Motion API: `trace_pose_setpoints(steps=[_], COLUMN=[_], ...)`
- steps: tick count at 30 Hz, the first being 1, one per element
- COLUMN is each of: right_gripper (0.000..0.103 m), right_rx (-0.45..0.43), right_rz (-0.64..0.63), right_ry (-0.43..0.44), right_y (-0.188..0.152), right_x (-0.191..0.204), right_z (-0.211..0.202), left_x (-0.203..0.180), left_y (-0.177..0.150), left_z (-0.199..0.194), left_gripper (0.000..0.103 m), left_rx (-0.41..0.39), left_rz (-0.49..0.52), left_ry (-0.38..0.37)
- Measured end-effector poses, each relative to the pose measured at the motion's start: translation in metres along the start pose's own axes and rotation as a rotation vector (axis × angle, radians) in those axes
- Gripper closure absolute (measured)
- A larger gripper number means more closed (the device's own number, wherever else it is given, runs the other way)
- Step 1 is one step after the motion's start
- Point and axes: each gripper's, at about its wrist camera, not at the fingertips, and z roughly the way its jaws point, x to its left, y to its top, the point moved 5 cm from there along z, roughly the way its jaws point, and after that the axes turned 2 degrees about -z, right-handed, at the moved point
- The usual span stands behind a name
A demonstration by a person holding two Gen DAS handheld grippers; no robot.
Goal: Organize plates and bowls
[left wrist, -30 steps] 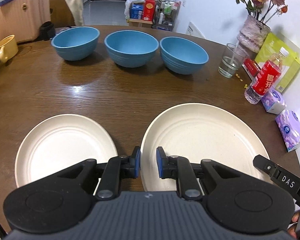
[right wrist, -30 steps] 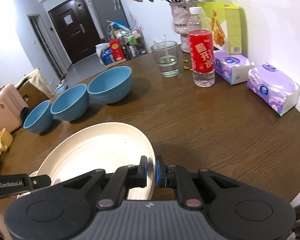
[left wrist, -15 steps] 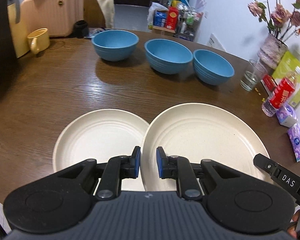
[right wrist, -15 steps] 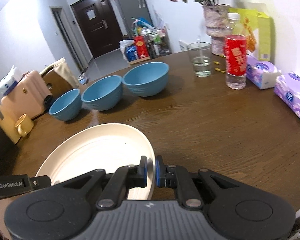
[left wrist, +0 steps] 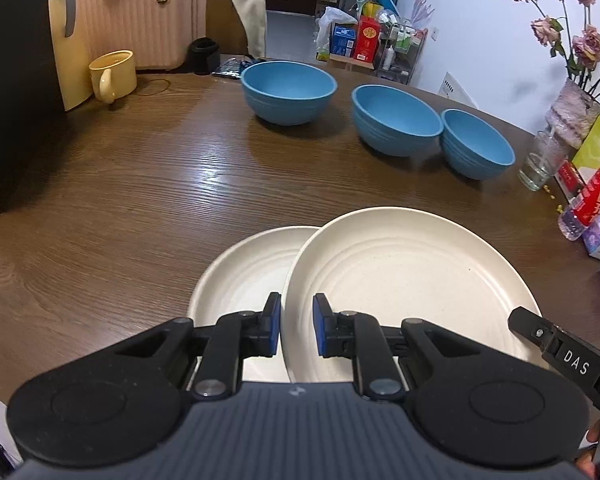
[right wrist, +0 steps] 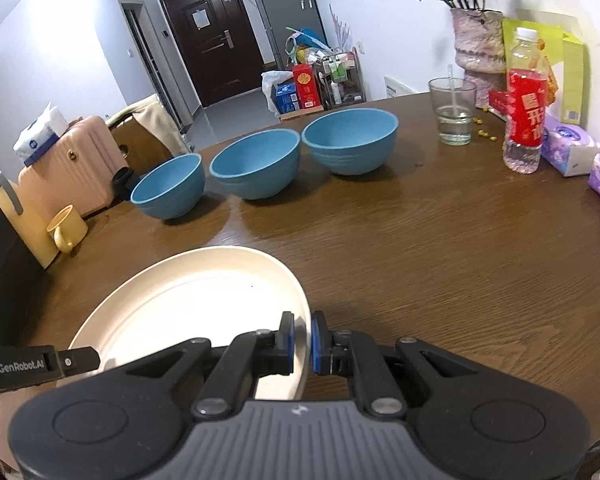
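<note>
A cream plate point(left wrist: 412, 292) is held off the brown table point(left wrist: 148, 184) by both grippers. My left gripper point(left wrist: 296, 330) is shut on its left rim, and my right gripper point(right wrist: 302, 342) is shut on its right rim. From the right wrist this same held plate point(right wrist: 196, 304) fills the lower left. A second cream plate point(left wrist: 240, 276) lies on the table, and the held plate's left edge overlaps it from above. Three blue bowls point(left wrist: 288, 92) point(left wrist: 396, 124) point(left wrist: 476, 144) stand in a row at the far side, each apart from the plates.
A yellow mug point(left wrist: 112, 74) and a tall black box point(left wrist: 16, 80) stand at the far left. A water glass point(right wrist: 454, 120), a red-label bottle point(right wrist: 526, 120), tissue packs point(right wrist: 570, 152) and a flower vase point(right wrist: 478, 46) crowd the right edge. A pink suitcase point(left wrist: 148, 24) stands behind the table.
Both grippers have carried the plate to the left across the table. It was beside the second plate with a gap; now its left edge hangs over that plate.
</note>
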Motion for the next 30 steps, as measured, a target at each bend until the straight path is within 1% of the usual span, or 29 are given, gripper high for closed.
trace_pose_setpoints(steps=[8, 15, 24, 30], right_gripper=[0.095, 0.095, 0.094, 0.094], right_rx=[0.020, 0.027, 0.017, 0.010], right_rz=[0.000, -0.018, -0.059, -0.094], right_ry=[-0.019, -0.049, -0.116, -0.153], right_y=[-0.012, -0.024, -0.032, -0.036], right_x=[0.042, 0.067, 0.078, 0.080], right_z=[0.026, 0.044, 0.049, 0.048], left_x=[0.041, 0.064, 0.065, 0.064], left_y=[0.013, 0.018, 0.013, 0.010], left_z=[0.024, 0.048, 0.065, 0.073], left_gripper=[0.086, 0.086, 0.086, 0.086], left_rx=[0.030, 0.058, 0.074, 0.077], left_rz=[0.032, 0.066, 0.128, 0.168], left_ry=[0.013, 0.010, -0.018, -0.023])
